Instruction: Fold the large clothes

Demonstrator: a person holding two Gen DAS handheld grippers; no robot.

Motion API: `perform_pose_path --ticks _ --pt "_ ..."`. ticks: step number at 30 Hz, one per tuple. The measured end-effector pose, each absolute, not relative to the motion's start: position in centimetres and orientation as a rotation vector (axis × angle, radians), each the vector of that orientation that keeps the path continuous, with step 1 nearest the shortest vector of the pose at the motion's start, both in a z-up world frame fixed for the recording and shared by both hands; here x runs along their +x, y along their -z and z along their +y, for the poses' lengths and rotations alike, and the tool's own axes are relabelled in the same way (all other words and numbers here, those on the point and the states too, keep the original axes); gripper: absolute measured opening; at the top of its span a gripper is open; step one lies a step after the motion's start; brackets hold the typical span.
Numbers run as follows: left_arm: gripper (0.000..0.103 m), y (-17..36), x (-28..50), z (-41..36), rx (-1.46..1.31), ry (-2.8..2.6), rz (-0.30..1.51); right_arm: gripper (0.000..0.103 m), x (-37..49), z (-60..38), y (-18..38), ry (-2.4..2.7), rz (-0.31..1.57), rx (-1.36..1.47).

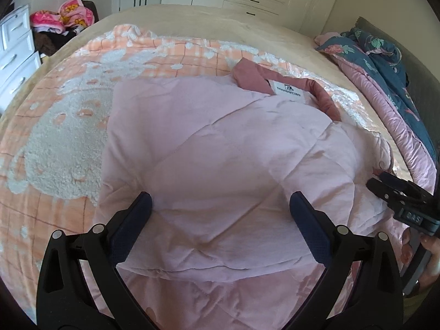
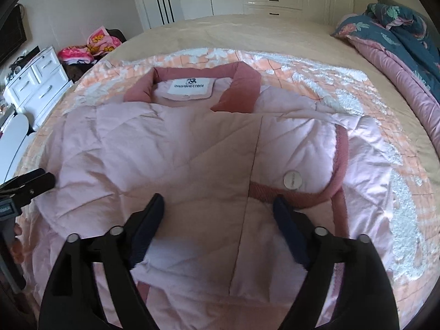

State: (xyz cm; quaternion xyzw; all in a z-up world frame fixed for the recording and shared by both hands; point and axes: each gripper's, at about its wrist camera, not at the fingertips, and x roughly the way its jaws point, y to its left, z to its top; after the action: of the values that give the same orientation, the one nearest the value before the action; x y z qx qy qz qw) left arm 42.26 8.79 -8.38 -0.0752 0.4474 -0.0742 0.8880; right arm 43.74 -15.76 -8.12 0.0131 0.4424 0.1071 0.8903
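jacket point(image 2: 192, 148): pale pink, quilted, on orange blanket point(image 1: 55, 115) on bed, collar far | left gripper point(image 1: 220, 206): jaws apart over jacket | right gripper point(image 2: 218, 209): jaws apart over jacket | containers: drawers point(image 2: 35, 88) far left, closed

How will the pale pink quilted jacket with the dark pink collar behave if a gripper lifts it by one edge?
The pale pink quilted jacket will probably droop: it lies soft and creased. Its puffy quilting suggests it is light for its bulk. The smooth fabric may slip from the open right gripper unless pinched firmly.
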Motion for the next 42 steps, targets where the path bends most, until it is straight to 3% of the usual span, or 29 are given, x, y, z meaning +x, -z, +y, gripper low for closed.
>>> perform_pose_path --ticks 8,11,42 --pt "0.094 7.0 41.6 8.9 -0.179 0.157 0.917 0.091 41.3 -15.8 6.4 -0.245 0.892 0.045" --pt "0.094 5.8 41.0 8.7 -0.17 0.152 0.899 0.098 40.6 -15.9 5.6 -0.244 0.872 0.059" --pt "0.094 -1.6 34.6 5.1 -0.112 0.227 0.786 0.099 31.1 -20.4 -2.3 -0.215 0.686 0.162"
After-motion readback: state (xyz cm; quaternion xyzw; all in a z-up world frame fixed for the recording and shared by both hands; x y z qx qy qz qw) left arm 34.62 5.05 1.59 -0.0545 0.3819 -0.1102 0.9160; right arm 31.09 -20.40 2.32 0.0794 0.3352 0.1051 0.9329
